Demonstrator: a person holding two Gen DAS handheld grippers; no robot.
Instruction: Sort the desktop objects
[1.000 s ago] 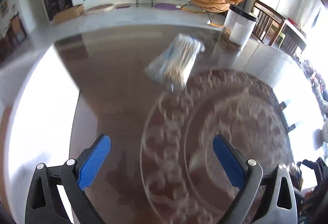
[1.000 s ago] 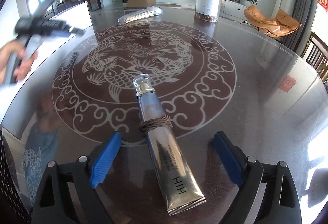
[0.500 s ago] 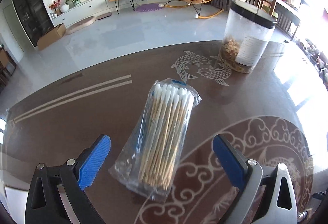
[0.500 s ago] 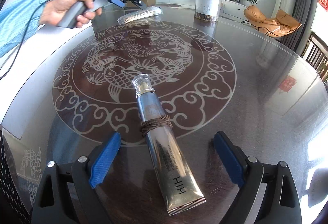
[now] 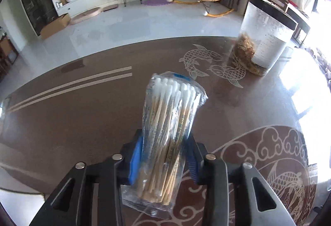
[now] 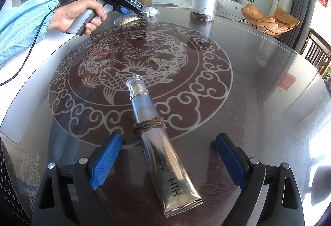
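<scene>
While its two blue pads close in from both sides, the left hand-held gripper [image 5: 164, 155] pinches the clear plastic bag of wooden cotton swabs [image 5: 169, 133] near the bag's lower half. The white tips of the swabs point away from the camera, and the far end of the bag sticks out past the pads over the round dark brown table with a shiny glass top [image 5: 72, 122]. Pale fish and cloud drawings cover the table. A tall clear plastic jar with a black lid [image 5: 266, 37] stands farther back on the right, well apart from the bag, with brown dried bits at its bottom. In the right wrist view, a bare hand [image 6: 76, 17] with a light blue sleeve [image 6: 22, 27] grips the grey handle of that left tool at the far left side of the table, and the bag lies under its tip. The right hand-held gripper [image 6: 167, 157] is spread wide, and its blue pads touch nothing. A long silver cream tube with a clear cap [image 6: 159, 143] lies flat on the table between those pads, with its cap pointing away. A brown string [image 6: 150, 126] is wound around the middle of the tube.
</scene>
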